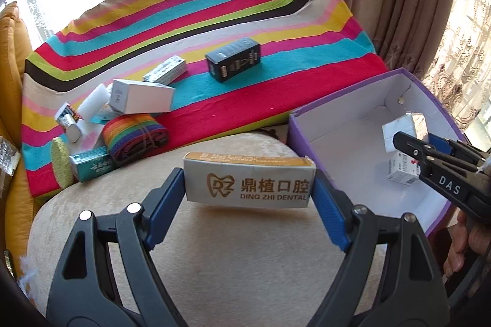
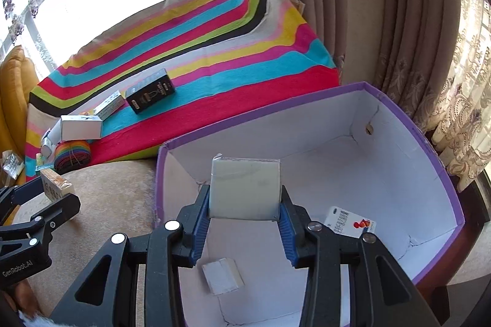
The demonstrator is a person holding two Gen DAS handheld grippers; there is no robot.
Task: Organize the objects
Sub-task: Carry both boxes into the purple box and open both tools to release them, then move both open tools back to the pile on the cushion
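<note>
Hovering over the purple box (image 2: 454,204), right gripper (image 2: 244,222) clamps white carton (image 2: 244,190).

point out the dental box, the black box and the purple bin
dental box (image 1: 249,184), left wrist view, front face
black box (image 1: 233,59), left wrist view, top face
purple bin (image 2: 310,109), right wrist view, far rim

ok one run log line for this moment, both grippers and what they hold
left gripper: shut on dental box, over cushion | right gripper: shut on white box, over purple bin
</note>
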